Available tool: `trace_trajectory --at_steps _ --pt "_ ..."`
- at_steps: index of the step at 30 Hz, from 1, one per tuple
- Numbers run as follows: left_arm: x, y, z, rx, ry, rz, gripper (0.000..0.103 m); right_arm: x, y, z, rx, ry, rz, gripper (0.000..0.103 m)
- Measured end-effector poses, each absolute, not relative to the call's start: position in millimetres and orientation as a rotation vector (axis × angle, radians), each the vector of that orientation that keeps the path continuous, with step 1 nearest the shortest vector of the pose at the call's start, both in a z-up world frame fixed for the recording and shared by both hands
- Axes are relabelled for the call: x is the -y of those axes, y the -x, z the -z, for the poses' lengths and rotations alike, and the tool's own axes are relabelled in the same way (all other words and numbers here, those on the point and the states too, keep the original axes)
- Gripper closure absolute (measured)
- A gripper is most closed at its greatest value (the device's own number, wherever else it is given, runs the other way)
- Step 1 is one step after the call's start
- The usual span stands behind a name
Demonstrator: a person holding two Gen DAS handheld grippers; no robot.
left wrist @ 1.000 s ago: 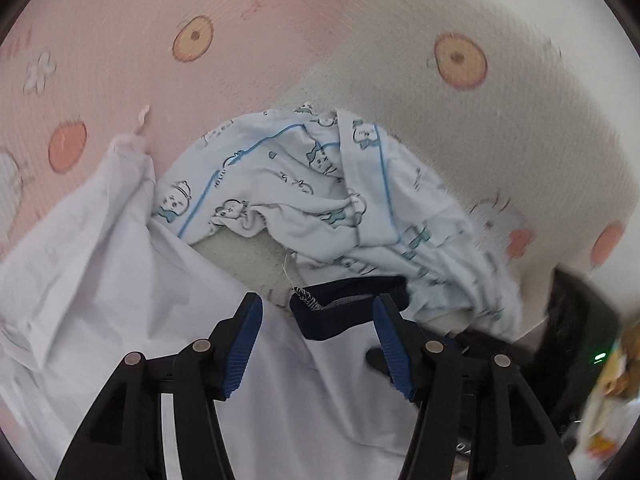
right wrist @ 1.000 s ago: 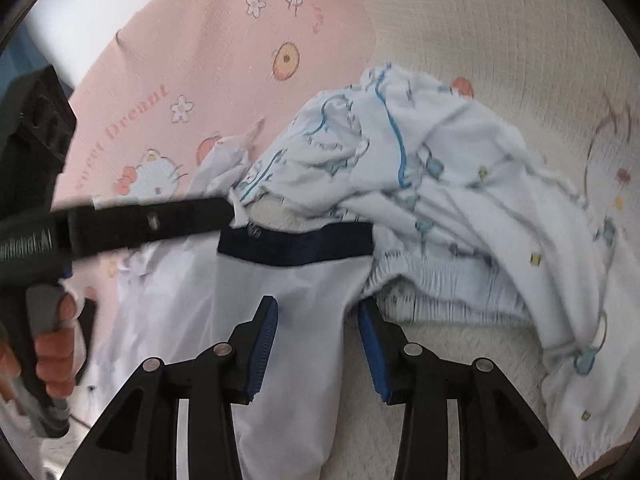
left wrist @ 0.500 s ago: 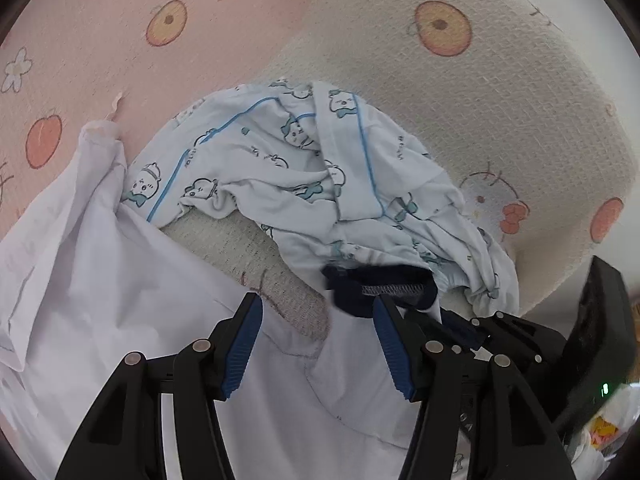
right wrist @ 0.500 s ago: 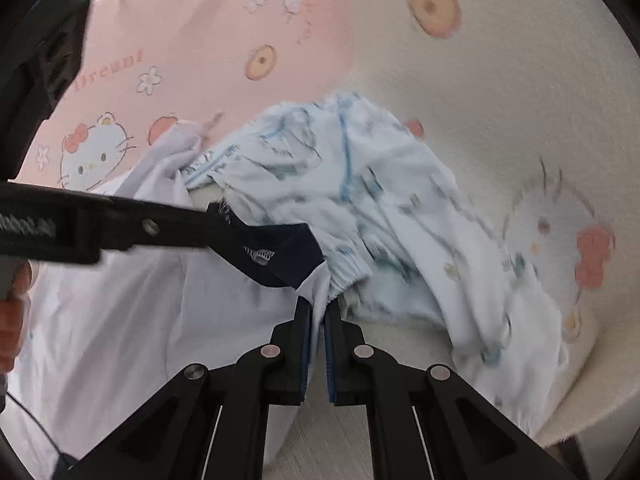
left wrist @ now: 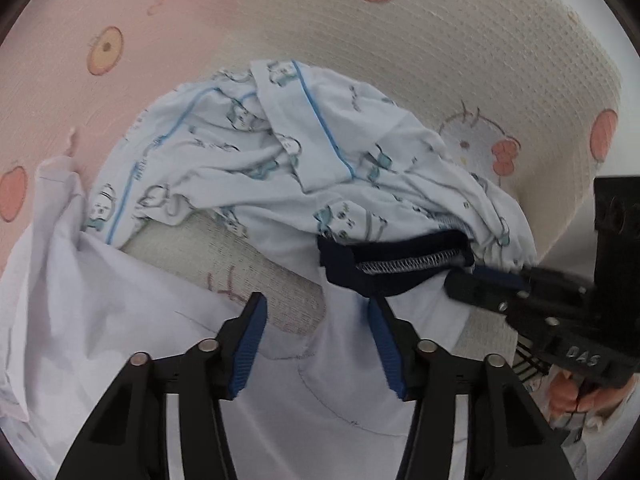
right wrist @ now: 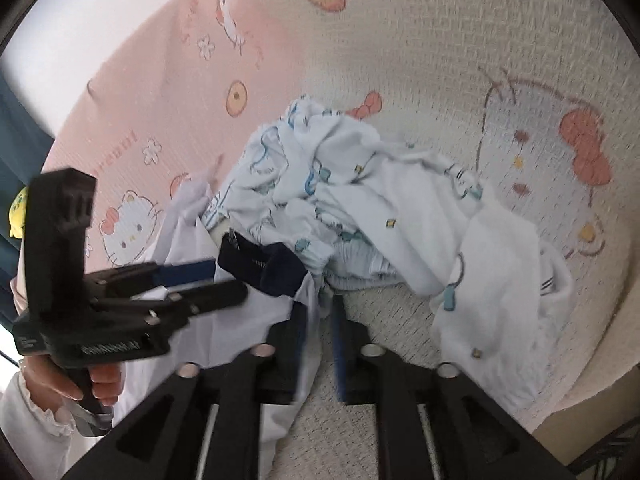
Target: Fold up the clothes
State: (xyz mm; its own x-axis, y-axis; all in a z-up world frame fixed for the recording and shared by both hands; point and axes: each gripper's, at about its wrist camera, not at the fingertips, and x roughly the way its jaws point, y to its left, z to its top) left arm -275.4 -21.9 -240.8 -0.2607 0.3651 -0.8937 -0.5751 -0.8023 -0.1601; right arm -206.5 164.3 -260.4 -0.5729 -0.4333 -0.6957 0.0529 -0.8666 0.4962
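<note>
printed pajamas [left wrist: 280, 168] nearer, crowding navy collar [left wrist: 392, 268]

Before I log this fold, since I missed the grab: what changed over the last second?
The right tool clamped the white garment just below its navy collar and tugged it. Its jaws are now opening with the fabric between them. The left tool stays by the collar, jaws closing, gripping nothing yet. The patterned pyjamas stayed heaped.
</note>
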Motion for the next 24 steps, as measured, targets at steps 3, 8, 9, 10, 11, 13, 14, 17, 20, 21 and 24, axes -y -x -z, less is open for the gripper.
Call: trace_trajectory --at_steps 3,8,9,10,11,13,14,17,20,21,24 --pt "25.4 277.8 244.8 -0.233 1.424 -2.092 0.070 -159.8 202.5 249.0 0.501 -1.204 2.551 0.066" --pt "29.3 279.7 249.5 -0.197 1.443 -2.087 0.071 -136.6 210.6 245.2 0.286 -1.158 2.594 0.066" --pt "28.6 278.5 249.6 -0.215 1.441 -2.090 0.071 -132.2 214.5 247.9 0.266 -1.165 2.591 0.066" --pt "27.8 277.4 249.6 -0.230 1.439 -2.093 0.071 -130.3 215.8 249.6 0.261 -1.173 2.581 0.066" --pt "27.3 276.5 249.5 -0.234 1.439 -2.093 0.071 -128.6 216.9 251.2 0.256 -1.182 2.570 0.066" --pt "26.8 274.6 248.2 -0.226 1.433 -2.089 0.071 -124.6 217.8 252.8 0.244 -1.182 2.559 0.067" --pt "26.7 272.5 246.1 -0.225 1.420 -2.093 0.087 -123.6 214.8 252.0 0.211 -1.172 2.577 0.080" --pt "26.8 266.5 238.2 -0.203 1.401 -2.104 0.099 -115.2 210.7 250.7 0.068 -1.176 2.637 0.096" --pt "24.5 257.9 223.7 -0.217 1.351 -2.125 0.099 -114.4 203.3 242.7 0.036 -1.143 2.669 0.097" --pt "24.8 255.6 218.5 -0.208 1.337 -2.128 0.099 -115.9 200.7 239.8 0.043 -1.131 2.673 0.097" --pt "29.3 251.8 206.2 -0.151 1.316 -2.135 0.099 -123.6 194.7 233.9 0.099 -1.123 2.678 0.097"
